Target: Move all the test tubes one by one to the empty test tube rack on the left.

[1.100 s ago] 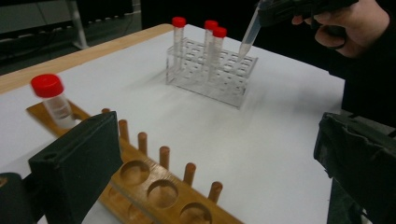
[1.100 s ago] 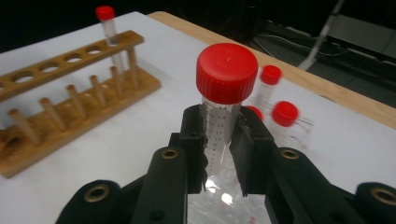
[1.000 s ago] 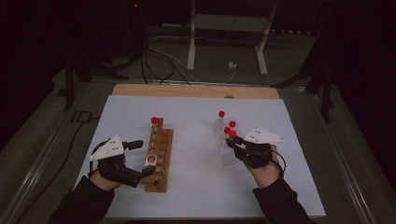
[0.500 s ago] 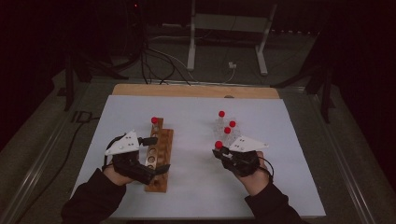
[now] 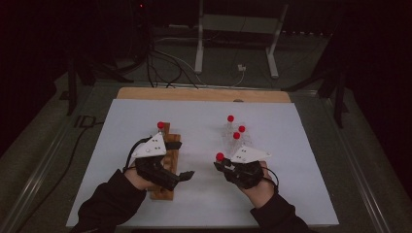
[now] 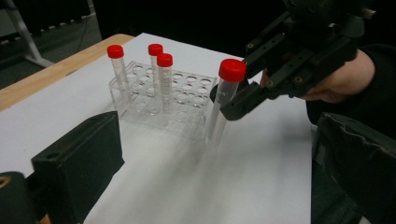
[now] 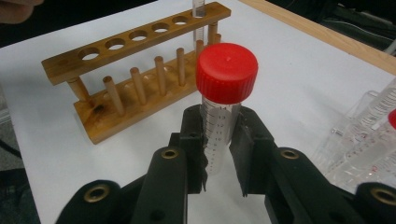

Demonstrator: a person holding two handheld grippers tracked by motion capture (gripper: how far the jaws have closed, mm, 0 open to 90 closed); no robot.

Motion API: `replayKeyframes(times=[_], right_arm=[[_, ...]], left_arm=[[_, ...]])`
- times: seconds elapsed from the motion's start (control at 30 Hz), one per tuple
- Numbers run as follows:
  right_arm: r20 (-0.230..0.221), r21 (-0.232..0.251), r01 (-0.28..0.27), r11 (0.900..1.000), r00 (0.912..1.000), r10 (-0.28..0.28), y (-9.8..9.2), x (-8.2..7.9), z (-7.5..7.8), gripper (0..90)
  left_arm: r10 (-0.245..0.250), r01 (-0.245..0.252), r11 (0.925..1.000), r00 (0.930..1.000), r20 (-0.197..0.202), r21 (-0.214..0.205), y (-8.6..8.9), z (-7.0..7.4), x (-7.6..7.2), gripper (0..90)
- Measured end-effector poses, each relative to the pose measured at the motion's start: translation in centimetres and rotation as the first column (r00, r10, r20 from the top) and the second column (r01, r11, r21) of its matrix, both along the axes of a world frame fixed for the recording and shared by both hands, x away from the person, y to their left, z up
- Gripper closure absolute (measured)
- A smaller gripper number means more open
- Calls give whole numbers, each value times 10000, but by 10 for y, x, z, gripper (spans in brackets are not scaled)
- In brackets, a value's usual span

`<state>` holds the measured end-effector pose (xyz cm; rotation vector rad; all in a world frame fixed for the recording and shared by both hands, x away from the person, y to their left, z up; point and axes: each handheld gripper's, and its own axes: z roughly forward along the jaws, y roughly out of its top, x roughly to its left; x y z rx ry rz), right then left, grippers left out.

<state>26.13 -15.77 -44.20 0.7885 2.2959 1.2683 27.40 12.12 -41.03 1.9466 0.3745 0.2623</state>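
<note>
Clear red-capped tube (image 7: 219,116) upright, off the table.

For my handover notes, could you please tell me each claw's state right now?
Left claw: open, holding nothing.
Right claw: closed on a clear plastic red-capped tube.

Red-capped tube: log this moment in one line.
right gripper shut on red-capped tube | tube upright, above table | left gripper open, over wooden rack
</note>
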Motion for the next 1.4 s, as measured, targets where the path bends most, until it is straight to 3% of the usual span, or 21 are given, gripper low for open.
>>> replayKeyframes(times=[0.37, 0.73, 1.17, 1.4], right_arm=[[-64, 49, -216, 9998, 9997, 216, 3, -3, 2, 755], [-145, 110, -358, 9993, 9993, 359, 4, -4, 2, 755], [-189, 58, -484, 9988, 9986, 485, 5, -4, 2, 755], [-162, 53, -460, 9989, 9988, 461, 4, -5, 3, 755]], left_arm=[[-183, 181, 9993, 9998, 52, 321, -26, 4, 3, 79], [-519, 511, 9970, 9986, 125, 585, -51, 4, 7, 312], [-630, 604, 9944, 9976, 275, 866, -67, 0, 9, 584], [-628, 589, 9935, 9973, 380, 977, -72, -2, 10, 687]])
